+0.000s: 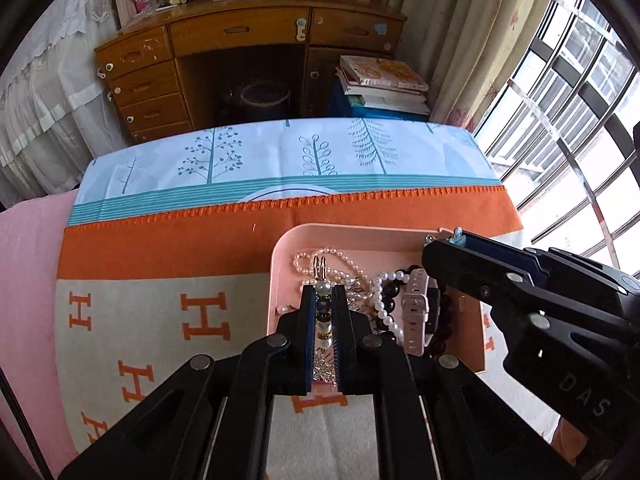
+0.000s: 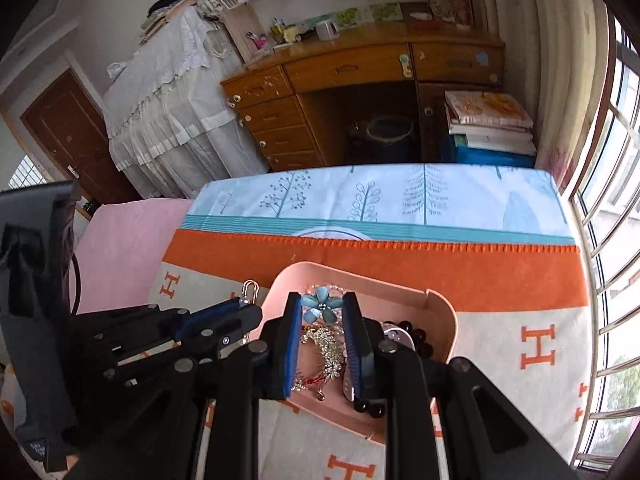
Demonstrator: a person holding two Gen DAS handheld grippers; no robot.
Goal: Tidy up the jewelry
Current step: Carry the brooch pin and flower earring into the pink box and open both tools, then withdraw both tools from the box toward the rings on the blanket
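A pink tray (image 1: 360,236) (image 2: 440,308) sits on the orange and cream blanket and holds a tangle of jewelry: a pearl necklace (image 1: 344,258), dark bead bracelets (image 1: 394,284) (image 2: 416,336), a pink watch strap (image 1: 416,312) and a rhinestone piece (image 2: 324,348). My left gripper (image 1: 323,296) is shut on a beaded pendant with a gold clasp (image 1: 323,312) above the tray's left side; its clasp (image 2: 250,290) shows in the right wrist view. My right gripper (image 2: 322,304) is shut on a blue flower ornament (image 2: 320,304) over the tray; it shows at the right in the left wrist view (image 1: 460,240).
The blanket (image 1: 160,248) lies over a light blue tree-print cloth (image 1: 280,152) on the table. Behind stand a wooden desk (image 1: 240,36), a book stack (image 1: 384,80), a white-draped shelf (image 2: 168,92) and a window with curtains at the right.
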